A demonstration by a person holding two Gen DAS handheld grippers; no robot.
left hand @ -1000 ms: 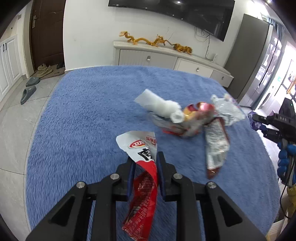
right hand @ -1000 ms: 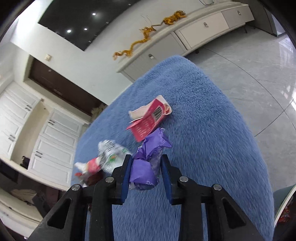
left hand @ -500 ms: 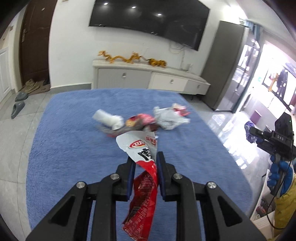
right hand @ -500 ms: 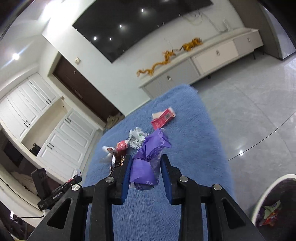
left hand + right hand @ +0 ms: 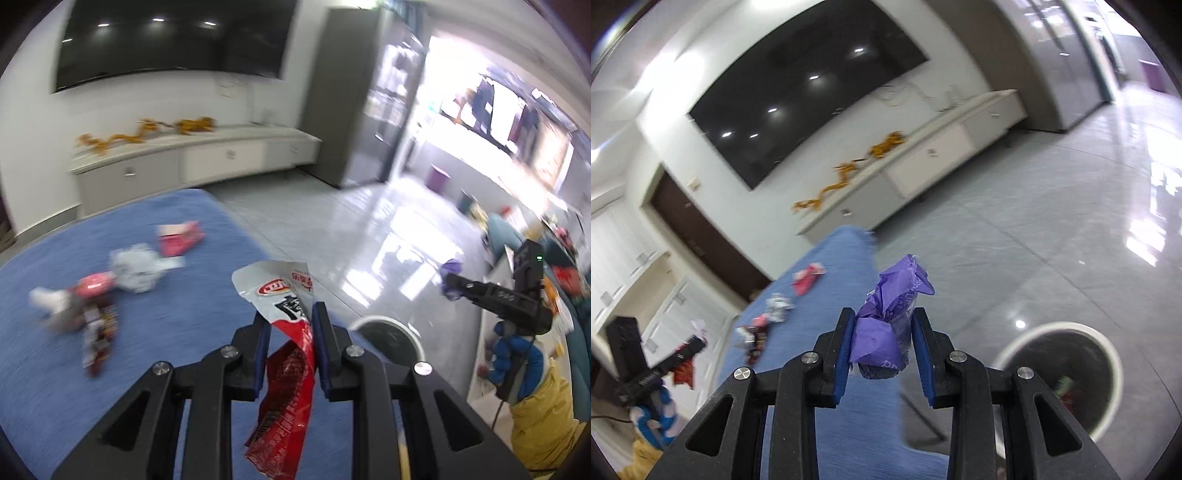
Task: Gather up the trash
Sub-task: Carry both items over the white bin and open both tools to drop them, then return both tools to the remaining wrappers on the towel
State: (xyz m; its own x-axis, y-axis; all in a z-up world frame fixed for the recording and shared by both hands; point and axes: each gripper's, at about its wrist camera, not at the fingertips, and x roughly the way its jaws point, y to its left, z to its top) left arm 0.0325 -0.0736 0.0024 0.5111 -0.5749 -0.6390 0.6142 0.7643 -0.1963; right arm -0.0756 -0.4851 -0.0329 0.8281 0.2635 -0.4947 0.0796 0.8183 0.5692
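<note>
The red-and-white snack wrapper (image 5: 291,354) hung pinched between the blue pads of the left gripper (image 5: 290,325), its torn white top standing above the fingertips and its red tail dangling below them. The right gripper (image 5: 882,332) was clamped on a crumpled purple wrapper (image 5: 892,325) that bulged up past its fingers.

More litter lay on the blue rug (image 5: 147,295): a pink packet (image 5: 179,240), a silvery crumpled wrapper (image 5: 138,267), and a blurred cluster of red and dark wrappers (image 5: 86,306) beside it.

Only the left wrist view showed the right gripper from outside, held by a blue-gloved hand (image 5: 517,363) above a yellow sleeve (image 5: 543,424), with part of a white-rimmed bin (image 5: 388,332) just past its own fingers. The right wrist view showed that bin (image 5: 1060,373) whole, standing on the tiled floor (image 5: 1034,240) just off the rug's edge, dark inside with a few scraps at the bottom; it also caught the left gripper far at the left side.

Beyond the rug's far edge the glossy floor lay open up to a long white cabinet (image 5: 923,158) under a wall-mounted television (image 5: 801,96).
</note>
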